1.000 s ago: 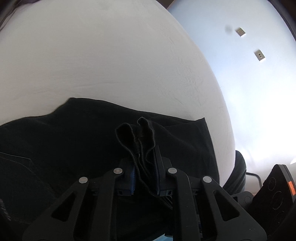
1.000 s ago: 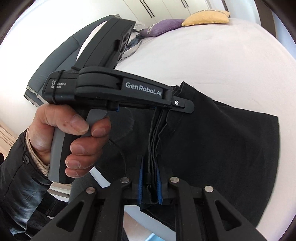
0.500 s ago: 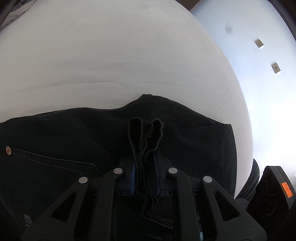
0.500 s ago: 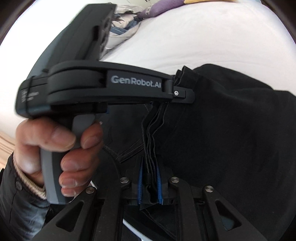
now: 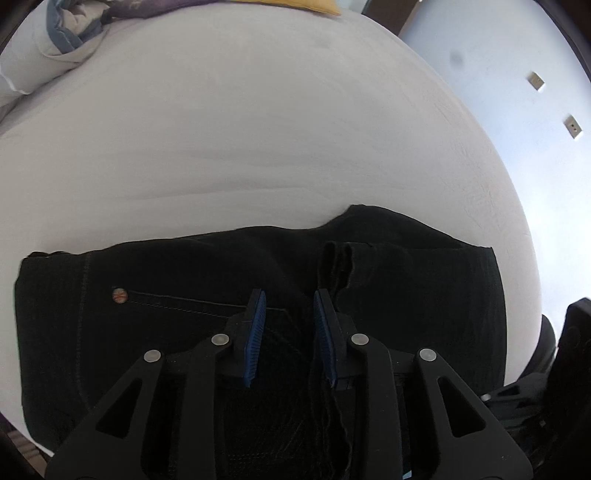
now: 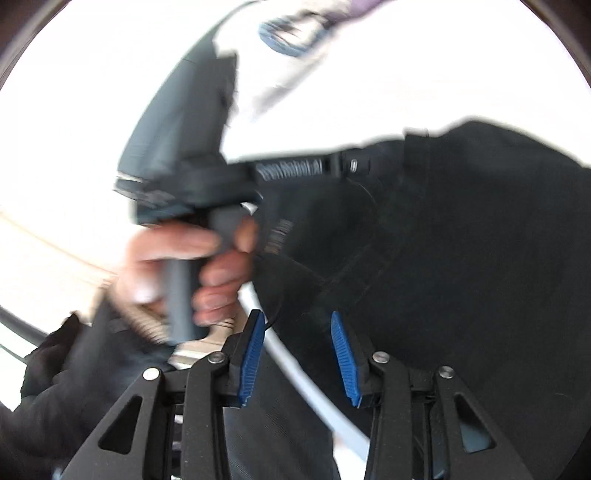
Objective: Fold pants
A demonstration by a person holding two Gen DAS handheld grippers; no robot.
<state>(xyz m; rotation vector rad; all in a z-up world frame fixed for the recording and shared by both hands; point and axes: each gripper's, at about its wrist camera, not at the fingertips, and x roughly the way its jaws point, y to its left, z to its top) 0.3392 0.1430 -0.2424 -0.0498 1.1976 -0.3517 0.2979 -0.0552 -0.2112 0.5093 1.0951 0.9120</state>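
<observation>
Pants [image 5: 406,295], black, lie folded flat on the white bed [image 5: 258,129], near its front edge; far edge of the cloth wavy with a bump right of centre, left edge straight, right edge straight and close to the bed's right side. Hem ends [image 5: 336,258] curl up on top, just past the left gripper [image 5: 288,321]. Left gripper jaws apart, blue pads bare; loose threads hang against the right pad, nothing clamped. Wide bare sheet beyond the pants up to the pillows [image 5: 55,44] and yellow cushion [image 5: 295,5] at the far end. Floor to the right, pale.

Right wrist view, blurred: right gripper [image 6: 299,350] jaws wide apart, holding nothing, over the bed's near edge with the pants [image 6: 461,258] ahead and to its right. Only this view shows the left hand [image 6: 192,266] wrapped around the grey handle of the left gripper's body, dark sleeve [image 6: 74,369] below. Only the left view shows the rivet [image 5: 120,295] and pocket stitching.
</observation>
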